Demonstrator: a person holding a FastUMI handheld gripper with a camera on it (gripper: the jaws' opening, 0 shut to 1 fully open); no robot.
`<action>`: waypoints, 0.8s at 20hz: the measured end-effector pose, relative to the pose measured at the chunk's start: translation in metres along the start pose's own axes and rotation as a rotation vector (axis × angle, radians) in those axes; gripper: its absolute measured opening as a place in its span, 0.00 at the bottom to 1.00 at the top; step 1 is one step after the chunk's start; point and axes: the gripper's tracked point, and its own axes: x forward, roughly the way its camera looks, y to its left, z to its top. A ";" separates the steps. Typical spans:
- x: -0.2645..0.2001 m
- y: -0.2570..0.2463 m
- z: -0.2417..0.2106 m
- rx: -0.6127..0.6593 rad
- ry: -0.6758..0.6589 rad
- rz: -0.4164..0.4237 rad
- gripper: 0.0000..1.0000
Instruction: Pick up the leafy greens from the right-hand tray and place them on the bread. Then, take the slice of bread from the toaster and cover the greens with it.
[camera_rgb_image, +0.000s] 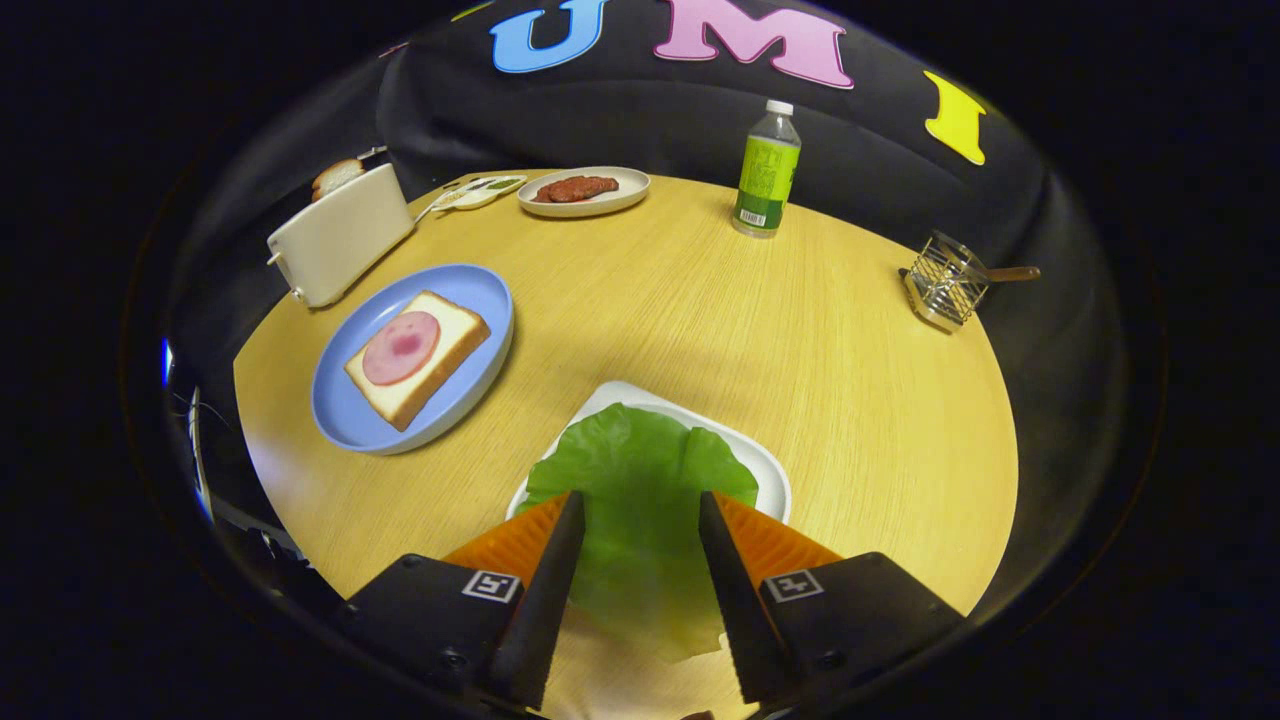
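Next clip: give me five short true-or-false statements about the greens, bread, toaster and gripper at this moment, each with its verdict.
1. The greens lie on the white tray. True.
2. The gripper is shut on the greens. False: its fingers stand apart, with the leaf between them.
3. The bread on the blue plate carries a ham slice. True.
4. The toaster is empty. False: a bread slice sticks up from it.
5. The bottle lies on its side. False: it stands upright.
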 end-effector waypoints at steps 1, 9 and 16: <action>0.004 -0.003 -0.007 -0.019 0.027 -0.011 0.65; 0.001 -0.003 0.000 -0.009 0.000 -0.010 0.09; -0.046 0.003 0.041 0.011 -0.102 -0.032 0.08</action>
